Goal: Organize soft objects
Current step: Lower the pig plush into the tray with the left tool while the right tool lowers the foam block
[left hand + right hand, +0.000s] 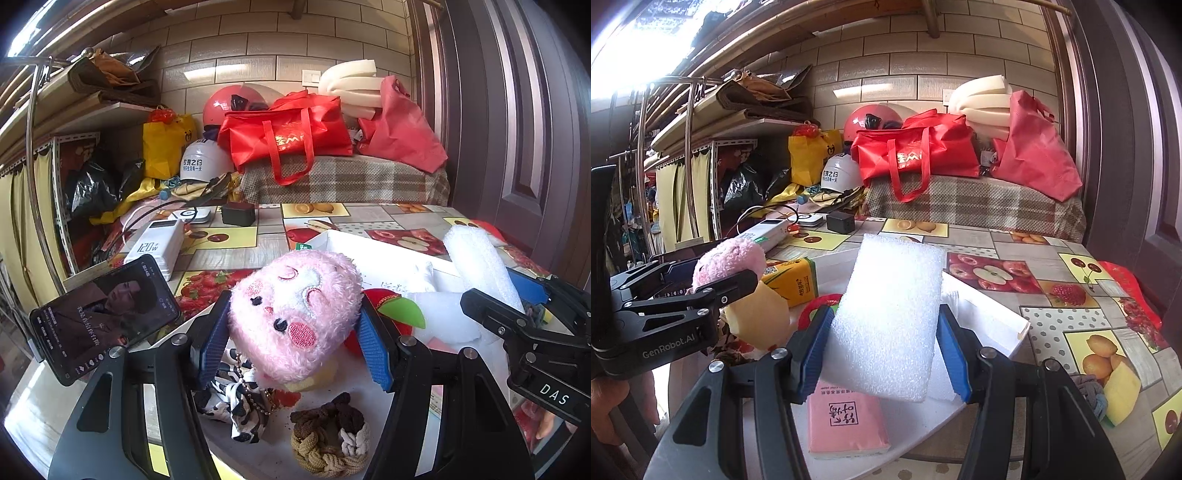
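Observation:
A pink plush toy (pixel 291 314) with a stitched face hangs over the white tray (pixel 369 240), my left gripper (pixel 291 349) shut on its sides with both blue pads. Under it lie a brown and beige braided scrunchie (pixel 328 439), a cow-print scrunchie (pixel 236 402) and a red apple-shaped toy (pixel 391 306). My right gripper (pixel 884 354) is shut on a white foam sheet (pixel 890 325), held above a pink tissue pack (pixel 846 424) in the tray (pixel 997 325). The left gripper (pixel 713 273) with the plush (pixel 727 258) shows at the left of the right wrist view.
A phone (pixel 103 317) on a stand and a white power bank (pixel 155 247) stand at the left. A yellow drink carton (pixel 794 280) sits by the tray. A yellow sponge (pixel 1119 391) lies on the fruit-print tablecloth (pixel 1052 266). Red bags (pixel 916 155) rest behind.

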Tool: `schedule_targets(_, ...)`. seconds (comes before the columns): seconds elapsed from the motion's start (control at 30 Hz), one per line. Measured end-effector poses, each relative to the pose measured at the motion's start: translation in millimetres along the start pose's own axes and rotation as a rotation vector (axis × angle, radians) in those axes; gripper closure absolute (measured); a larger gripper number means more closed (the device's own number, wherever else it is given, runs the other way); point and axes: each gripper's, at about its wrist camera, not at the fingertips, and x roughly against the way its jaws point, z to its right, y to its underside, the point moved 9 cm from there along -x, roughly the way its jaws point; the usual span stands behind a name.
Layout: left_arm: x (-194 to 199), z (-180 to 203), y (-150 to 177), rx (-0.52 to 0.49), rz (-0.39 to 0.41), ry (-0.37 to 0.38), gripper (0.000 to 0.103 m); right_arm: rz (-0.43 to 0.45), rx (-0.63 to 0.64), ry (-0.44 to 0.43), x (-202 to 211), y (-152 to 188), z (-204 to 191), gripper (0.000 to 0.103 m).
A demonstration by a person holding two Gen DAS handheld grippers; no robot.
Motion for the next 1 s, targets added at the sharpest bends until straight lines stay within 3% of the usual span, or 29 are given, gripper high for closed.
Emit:
schedule_targets(0.3,-11,-2,-9,-0.011,0.022,-0.016,0.038,-0.014,0.011,0.003,-24,-8,0,0.047)
schedule_targets(0.57,-22,2,-6,-0.027,-0.029,0.000,0.038,-0.051,0.005,-0.019,-37,-7,-1,0.045)
schedule_targets(1.0,-21,1,-7,-0.037,-0.024,-0.012,0.034,-0.061,0.029,-0.024,-42,-8,-4,0.042)
